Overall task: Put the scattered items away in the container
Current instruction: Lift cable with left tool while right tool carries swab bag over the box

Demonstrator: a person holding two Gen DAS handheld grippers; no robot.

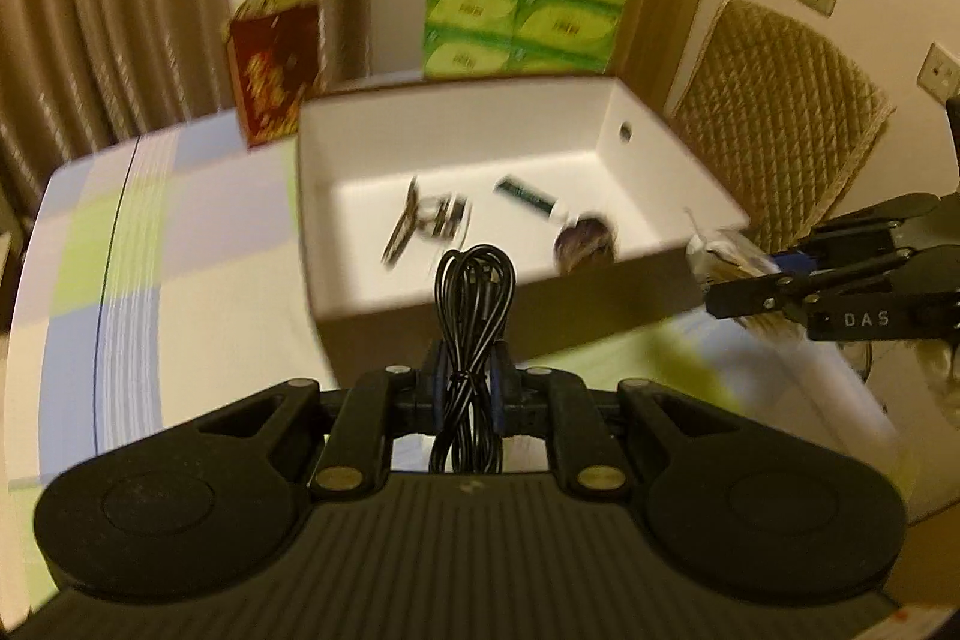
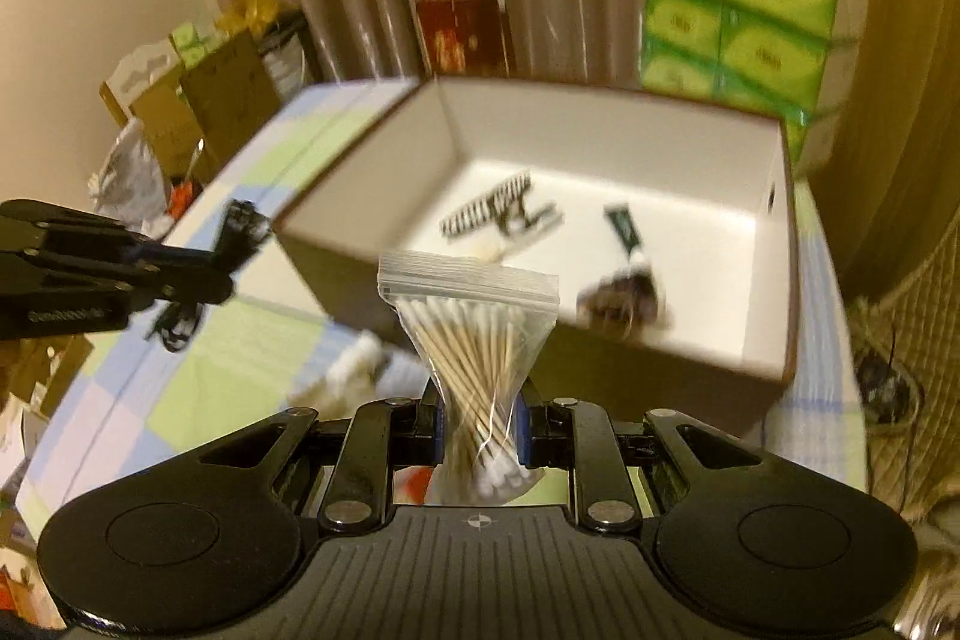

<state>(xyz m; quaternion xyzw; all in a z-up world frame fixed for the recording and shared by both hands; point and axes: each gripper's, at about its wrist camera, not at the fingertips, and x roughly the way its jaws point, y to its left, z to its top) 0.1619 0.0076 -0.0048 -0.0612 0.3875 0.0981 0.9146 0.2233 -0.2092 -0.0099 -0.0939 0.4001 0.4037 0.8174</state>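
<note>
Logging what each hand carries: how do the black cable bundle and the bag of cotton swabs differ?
The cable bundle is black, bare, tied loops; the bag of cotton swabs is clear plastic, holding pale sticks. The left gripper holds the cable, the right gripper the bag. Both are pinched mid-length, upright, short of the box.

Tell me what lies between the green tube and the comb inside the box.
Bare white box floor separates the comb from the green tube; the right wrist view shows it best.
</note>
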